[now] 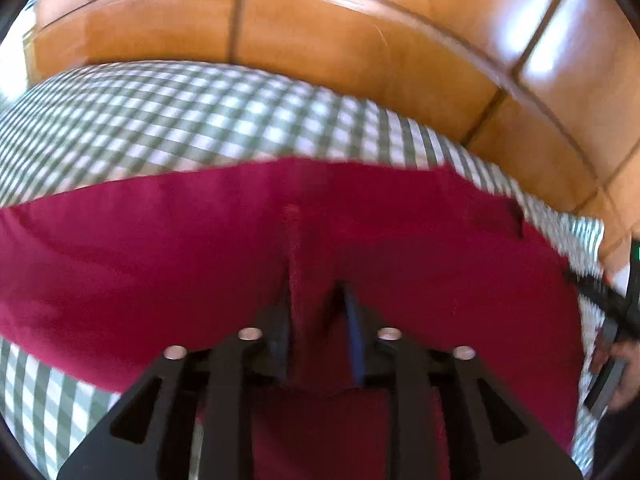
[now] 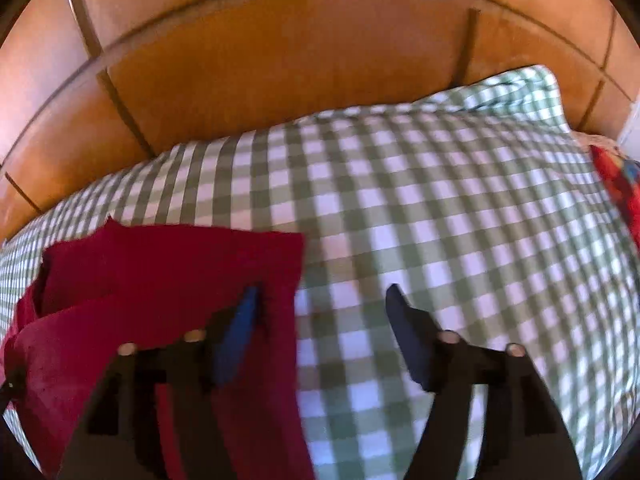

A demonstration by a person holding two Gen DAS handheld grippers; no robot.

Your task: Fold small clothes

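Note:
A dark red garment [image 1: 200, 256] lies spread on a green-and-white checked cloth [image 1: 168, 120]. My left gripper [image 1: 316, 300] is shut on a pinched ridge of the red garment near its middle seam. In the right wrist view the same garment [image 2: 160, 280] lies at the left, its top layer partly folded over. My right gripper [image 2: 320, 300] is open, with its left finger [image 2: 240, 328] over the garment's right edge and its right finger [image 2: 404, 328] over the bare checked cloth [image 2: 460, 220]. The right gripper and the hand holding it show at the left wrist view's right edge [image 1: 612, 320].
The checked cloth covers a surface above an orange tiled floor [image 2: 280, 72]. A bunched corner of the cloth [image 2: 520, 88] rises at the back right. A red and blue item [image 2: 618, 184] lies at the far right edge.

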